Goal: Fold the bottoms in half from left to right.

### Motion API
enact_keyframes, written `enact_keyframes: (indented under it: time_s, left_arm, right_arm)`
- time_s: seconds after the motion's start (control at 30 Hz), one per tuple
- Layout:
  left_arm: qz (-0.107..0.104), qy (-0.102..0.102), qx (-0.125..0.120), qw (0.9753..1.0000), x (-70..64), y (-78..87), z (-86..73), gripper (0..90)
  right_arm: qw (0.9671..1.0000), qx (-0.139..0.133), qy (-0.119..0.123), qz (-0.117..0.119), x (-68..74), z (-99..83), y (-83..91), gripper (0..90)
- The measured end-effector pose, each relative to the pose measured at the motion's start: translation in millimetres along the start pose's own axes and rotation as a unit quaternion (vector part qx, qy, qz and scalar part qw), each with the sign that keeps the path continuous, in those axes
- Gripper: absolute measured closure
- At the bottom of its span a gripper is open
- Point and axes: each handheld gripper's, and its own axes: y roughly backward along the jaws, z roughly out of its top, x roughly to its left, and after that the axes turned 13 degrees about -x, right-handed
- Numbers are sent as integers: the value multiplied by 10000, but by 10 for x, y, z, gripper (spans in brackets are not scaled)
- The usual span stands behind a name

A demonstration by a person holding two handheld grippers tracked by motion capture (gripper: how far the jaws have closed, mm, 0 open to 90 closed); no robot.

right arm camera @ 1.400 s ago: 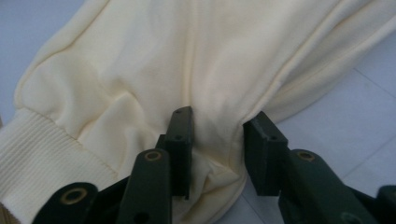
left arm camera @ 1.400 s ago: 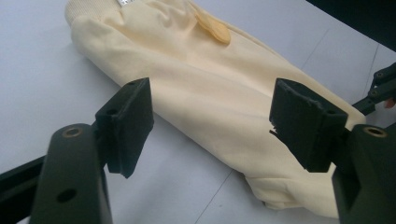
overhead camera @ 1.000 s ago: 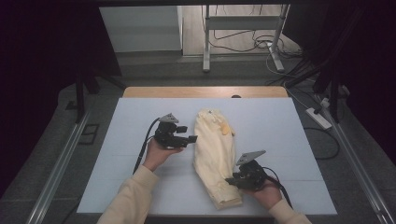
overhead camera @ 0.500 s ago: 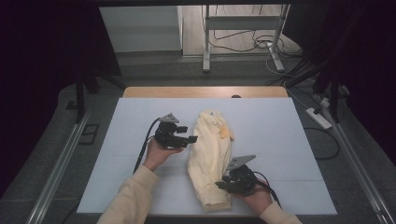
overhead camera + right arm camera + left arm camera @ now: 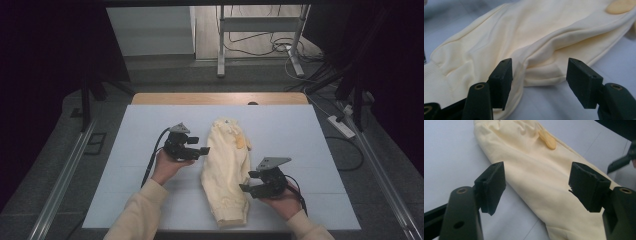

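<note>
A pale yellow folded garment [image 5: 227,167] lies lengthwise in the middle of the white table, with a darker yellow patch [image 5: 241,143] near its far end. My left gripper [image 5: 202,150] hovers at the garment's left edge, jaws open and nothing between them; in the left gripper view the garment [image 5: 541,175] stretches out beyond the jaws. My right gripper [image 5: 245,188] sits at the garment's right edge near the ribbed near end, open. In the right gripper view a fold of the garment [image 5: 534,57] lies just beyond the open jaws.
The white table top [image 5: 310,135] has bare surface on both sides of the garment. A wooden strip [image 5: 150,98] runs along its far edge. Metal rails flank the table, and cables [image 5: 280,47] and a power strip [image 5: 341,126] lie on the floor beyond.
My right gripper has moved left and a little nearer, up against the garment's lower right edge. The left gripper has stayed in place.
</note>
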Motion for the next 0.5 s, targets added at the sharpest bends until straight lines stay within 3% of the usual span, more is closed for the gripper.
enact_keyframes:
  time_s: [0.5]
  left_arm:
    - [94,73,-3,9999,12,113,-75,283]
  right_arm:
    - [9998,-214,-12,-33,-270,61,-21,340]
